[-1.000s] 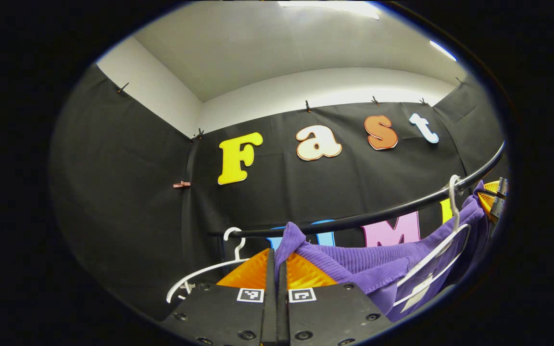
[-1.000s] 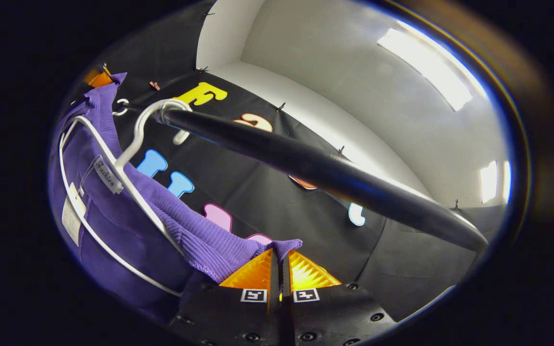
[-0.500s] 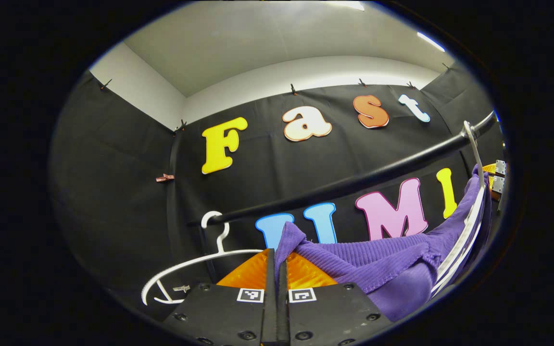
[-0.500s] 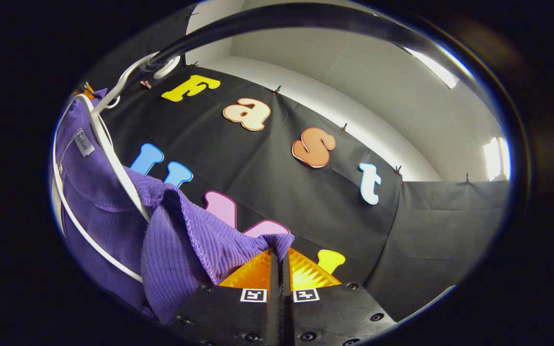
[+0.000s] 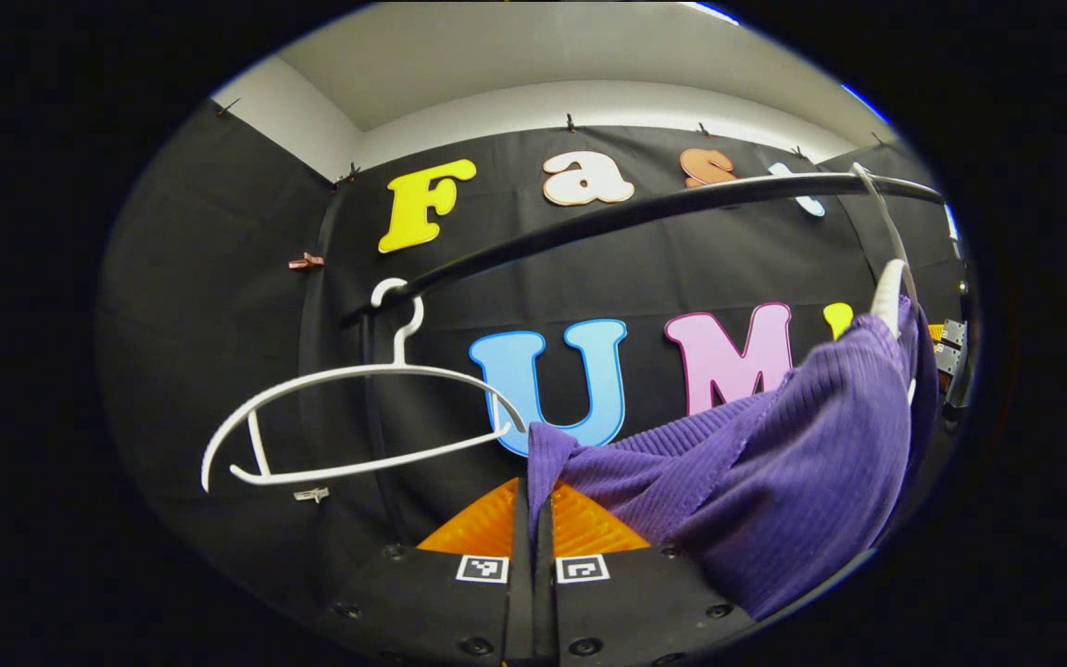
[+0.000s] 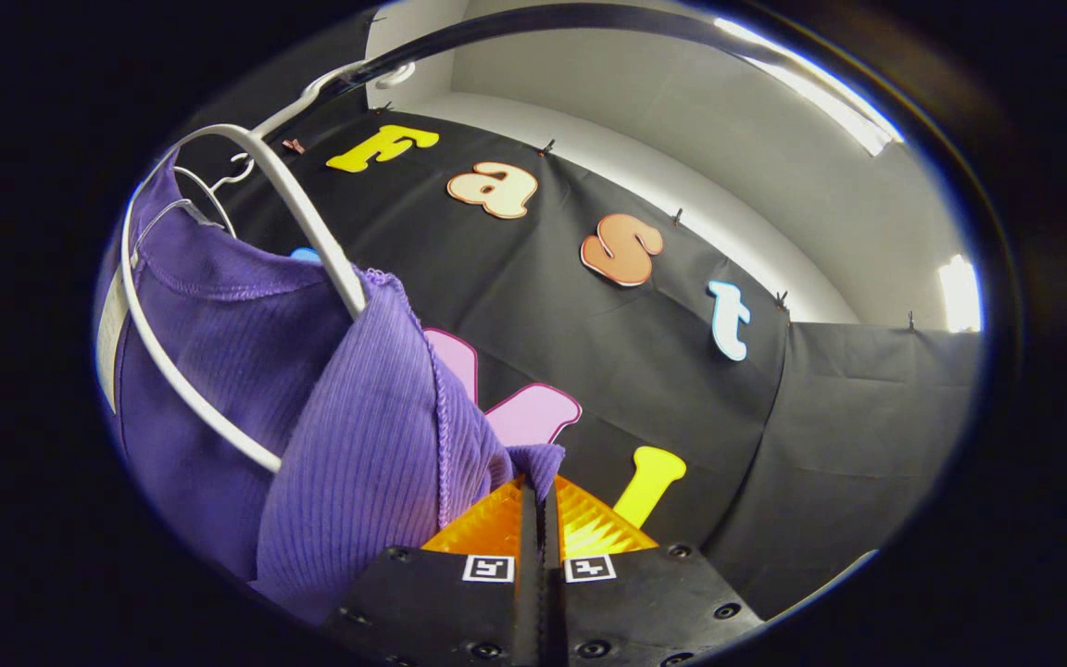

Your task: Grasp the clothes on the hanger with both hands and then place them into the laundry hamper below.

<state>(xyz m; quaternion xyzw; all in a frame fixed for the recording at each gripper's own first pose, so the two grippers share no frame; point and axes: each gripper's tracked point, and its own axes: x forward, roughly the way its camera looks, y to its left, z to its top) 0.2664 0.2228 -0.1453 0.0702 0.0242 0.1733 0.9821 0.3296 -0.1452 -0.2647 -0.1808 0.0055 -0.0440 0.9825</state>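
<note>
Black rail (image 5: 645,208) spans the booth overhead; two white hangers hook onto it. The purple ribbed garment (image 5: 774,463) is half off the loaded hanger (image 6: 302,222): cloth drapes over the hanger's arm in the right gripper view, a shoulder drawn down toward each tool. The empty hanger (image 5: 348,417) hangs apart to the side in the left gripper view.

Left gripper (image 5: 533,491): clenched, a fold of the purple fabric pinched between its fingers. Right gripper (image 6: 538,491): likewise clamped on a fabric edge.

Judged step: pulling the garment free of its hanger. Hamper's position cannot be told.

To do it well: draw both shoulders outward and downward together, so cloth slides off the hanger ends rather than dragging the hook along the rail. Keep both pinches tight; ribbed knit stretches and may slip.
</note>
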